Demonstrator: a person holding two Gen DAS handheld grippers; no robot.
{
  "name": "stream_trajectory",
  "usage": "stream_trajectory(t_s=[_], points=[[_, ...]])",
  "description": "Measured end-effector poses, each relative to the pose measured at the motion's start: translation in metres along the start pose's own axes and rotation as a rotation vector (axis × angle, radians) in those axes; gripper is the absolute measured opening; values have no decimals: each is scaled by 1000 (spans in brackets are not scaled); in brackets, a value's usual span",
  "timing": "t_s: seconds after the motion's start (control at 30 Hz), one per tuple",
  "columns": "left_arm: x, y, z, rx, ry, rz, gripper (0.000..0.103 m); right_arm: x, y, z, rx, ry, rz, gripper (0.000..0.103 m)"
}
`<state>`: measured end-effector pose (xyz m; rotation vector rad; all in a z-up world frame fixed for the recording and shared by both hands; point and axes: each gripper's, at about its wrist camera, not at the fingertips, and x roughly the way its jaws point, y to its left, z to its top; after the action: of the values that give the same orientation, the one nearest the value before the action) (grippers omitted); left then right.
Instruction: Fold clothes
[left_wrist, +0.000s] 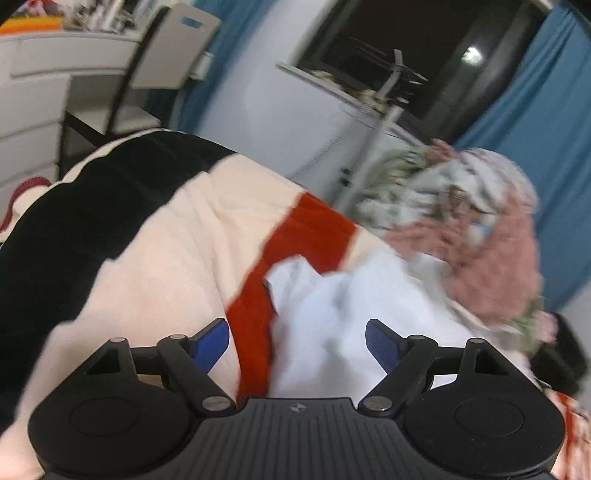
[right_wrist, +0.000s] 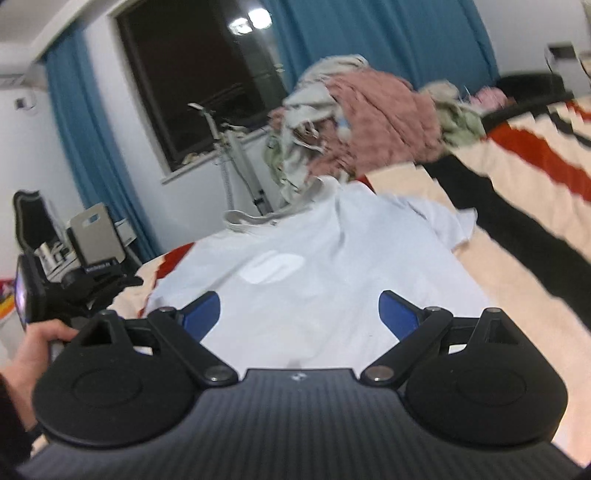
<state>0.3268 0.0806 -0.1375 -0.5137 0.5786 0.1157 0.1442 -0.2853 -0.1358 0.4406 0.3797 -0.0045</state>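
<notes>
One white shirt (right_wrist: 317, 266) is spread on the striped bed (right_wrist: 517, 236), straight ahead of the right gripper (right_wrist: 300, 314), its long axis running away toward one heap of unfolded clothes (right_wrist: 369, 125). Seen from the left gripper (left_wrist: 297, 341), only its crumpled edge lies ahead. Both grippers are held released, nothing grasped. The right is judged better placed.
</notes>
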Motion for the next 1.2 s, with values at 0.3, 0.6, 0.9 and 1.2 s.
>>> stream_trajectory(t_s=[0.3,0.6,0.9,1.2], points=[[57,-63,-20,318,-23,165,27,42,-35,0,93,26,-37,94],[30,-186,-106,993,-190,87,7,47,-44,3,132,23,-58,94],[32,-233,-171,1123,-57,-6,10,42,-68,7,214,29,-130,94],[-31,-178,-110,830,-25,-227,49,40,-68,5,246,44,-99,94]])
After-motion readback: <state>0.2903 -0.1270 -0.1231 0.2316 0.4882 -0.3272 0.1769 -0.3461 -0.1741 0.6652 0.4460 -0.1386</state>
